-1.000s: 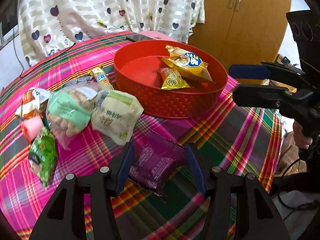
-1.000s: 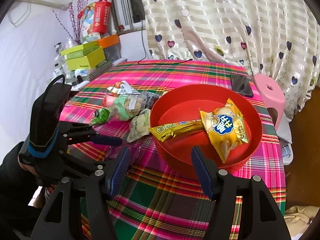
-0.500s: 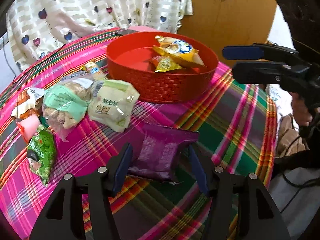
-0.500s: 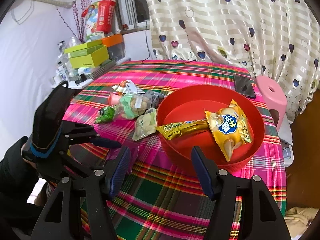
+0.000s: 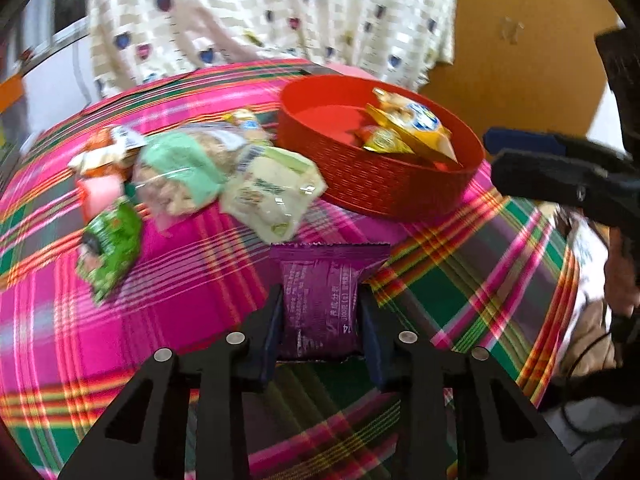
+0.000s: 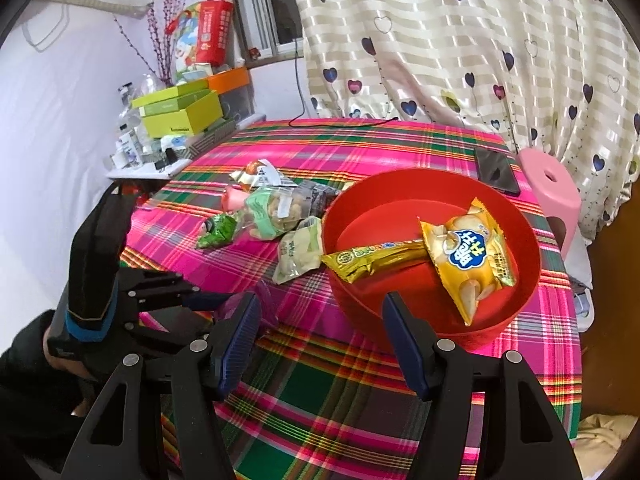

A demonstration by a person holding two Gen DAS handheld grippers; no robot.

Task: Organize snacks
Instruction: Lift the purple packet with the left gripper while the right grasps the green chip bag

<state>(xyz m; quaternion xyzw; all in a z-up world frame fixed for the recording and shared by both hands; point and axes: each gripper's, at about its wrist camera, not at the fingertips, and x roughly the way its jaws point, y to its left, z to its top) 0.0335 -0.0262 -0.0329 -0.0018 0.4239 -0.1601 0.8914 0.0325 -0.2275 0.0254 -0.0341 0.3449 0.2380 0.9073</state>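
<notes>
A purple snack packet (image 5: 320, 280) lies on the plaid tablecloth, and my left gripper (image 5: 320, 312) is closing on it, its pads pressing both sides. In the right wrist view the left gripper (image 6: 188, 300) reaches in from the left, with the purple packet (image 6: 234, 306) mostly hidden behind a finger. My right gripper (image 6: 320, 304) hovers open and empty before the red basket (image 6: 400, 174). The basket (image 5: 360, 176) holds a yellow chip bag (image 6: 468, 256) and a long gold packet (image 6: 372, 256).
Several loose snacks lie left of the basket: a pale green packet (image 5: 272, 192), a bag of nuts (image 5: 180, 172), a dark green packet (image 5: 110, 244). A phone (image 6: 496, 170) rests at the table's far edge, beside a pink stool (image 6: 552, 184). Boxes (image 6: 180, 112) are stacked at the back left.
The left gripper's jaws have narrowed from wide apart onto the purple packet, which now sits straight between them. The left wrist has rolled a little. The right gripper stays put.
</notes>
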